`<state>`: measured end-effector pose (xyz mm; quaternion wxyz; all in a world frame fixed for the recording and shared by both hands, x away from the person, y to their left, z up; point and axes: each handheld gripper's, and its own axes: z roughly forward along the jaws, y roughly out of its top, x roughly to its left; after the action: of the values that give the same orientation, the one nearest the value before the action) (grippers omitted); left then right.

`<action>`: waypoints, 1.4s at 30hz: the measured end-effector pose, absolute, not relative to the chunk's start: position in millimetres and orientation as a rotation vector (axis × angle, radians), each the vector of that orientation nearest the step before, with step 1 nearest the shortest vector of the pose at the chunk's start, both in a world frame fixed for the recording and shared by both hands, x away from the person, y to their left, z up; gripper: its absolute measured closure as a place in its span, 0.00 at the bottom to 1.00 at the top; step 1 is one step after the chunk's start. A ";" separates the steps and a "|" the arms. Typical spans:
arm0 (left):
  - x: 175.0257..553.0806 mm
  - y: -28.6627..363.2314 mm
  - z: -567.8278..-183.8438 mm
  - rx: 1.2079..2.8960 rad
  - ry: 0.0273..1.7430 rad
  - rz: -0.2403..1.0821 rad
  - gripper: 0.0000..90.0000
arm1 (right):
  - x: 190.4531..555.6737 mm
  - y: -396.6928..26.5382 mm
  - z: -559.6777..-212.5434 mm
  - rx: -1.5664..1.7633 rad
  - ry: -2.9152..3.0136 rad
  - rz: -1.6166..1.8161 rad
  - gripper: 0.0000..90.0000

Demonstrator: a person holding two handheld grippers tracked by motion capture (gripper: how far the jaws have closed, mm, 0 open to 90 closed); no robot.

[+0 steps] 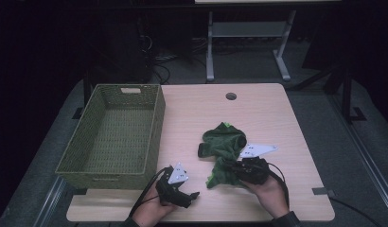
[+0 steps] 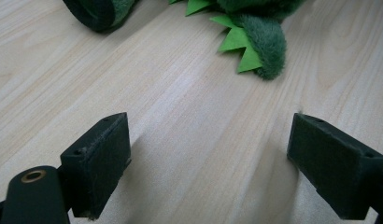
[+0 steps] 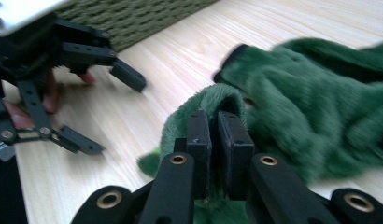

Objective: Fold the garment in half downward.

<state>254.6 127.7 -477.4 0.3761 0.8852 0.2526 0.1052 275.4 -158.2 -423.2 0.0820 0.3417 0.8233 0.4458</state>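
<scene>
Far left: green woven basket [image 1: 111, 135], nothing inside, so no deposit yet. Left gripper [image 1: 180, 193] near edge, just right of basket's near corner, jaws wide apart over bare table [image 1: 277, 113], gripping nothing. Centre-right: green plush garment [image 1: 224, 151] with spiky trim crumpled on table, well apart from basket. Right gripper [image 3: 216, 140] jaws together, clamped on a fold of that fabric at its near side. Judgement: grasp done, early stage; most of garment lying on wood. Left to do, probably: lift, carry left, drop in basket.
</scene>
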 end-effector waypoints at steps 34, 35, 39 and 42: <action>254.7 127.8 -477.3 2.269 0.642 0.269 0.14 | 301.5 -151.9 -460.8 1.079 2.546 1.028 0.99; 254.7 127.8 -477.3 2.269 0.642 0.269 0.14 | 301.5 -151.2 -460.8 1.083 2.548 1.025 0.99; 255.0 127.9 -477.2 2.270 0.639 0.273 0.14 | 300.7 -149.7 -461.1 1.081 2.545 1.016 1.00; 255.0 127.9 -477.2 2.269 0.640 0.272 0.14 | 299.7 -152.3 -457.2 1.068 2.534 1.027 0.99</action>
<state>255.0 127.9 -477.2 0.3746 0.8865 0.2499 0.1063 299.7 -152.3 -457.2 0.1029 0.3619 0.8586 0.3481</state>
